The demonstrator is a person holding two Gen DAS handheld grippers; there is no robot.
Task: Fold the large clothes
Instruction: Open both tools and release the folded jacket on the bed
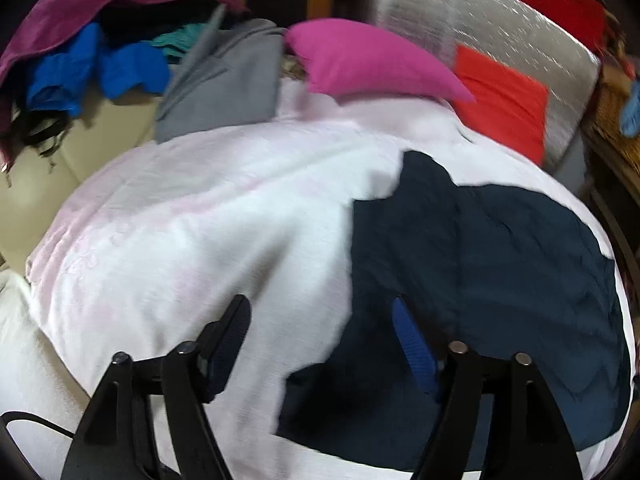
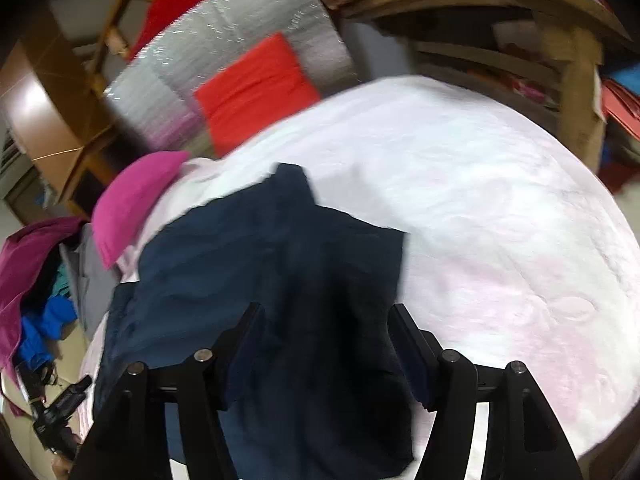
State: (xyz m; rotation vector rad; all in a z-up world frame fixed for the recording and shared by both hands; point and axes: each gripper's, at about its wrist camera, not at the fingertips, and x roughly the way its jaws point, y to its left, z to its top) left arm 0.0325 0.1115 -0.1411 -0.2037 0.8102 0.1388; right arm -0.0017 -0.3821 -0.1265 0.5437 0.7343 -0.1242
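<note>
Garment, dark navy, lies partly folded on a pale pink-white cover; in the left wrist view it fills the 3 to 5 o'clock sector, and in the right wrist view it runs from centre down to 6 o'clock. Its lower edge is cut off behind the gripper frames in both views, and motion blur hides seams and any collar, so its type cannot be told. Left gripper hangs with fingers spread wide, holding nothing, the right-hand finger over the navy edge, the other over bare cover. Right gripper likewise stands spread and empty above the navy cloth; contact with the fabric cannot be judged. A pink pillow sits at 12 o'clock in the left view, a red cushion at 2 o'clock against a silver mat. A clothes pile at 10 o'clock shows purple, blue, teal and grey pieces, overlapping and indistinct.
</note>
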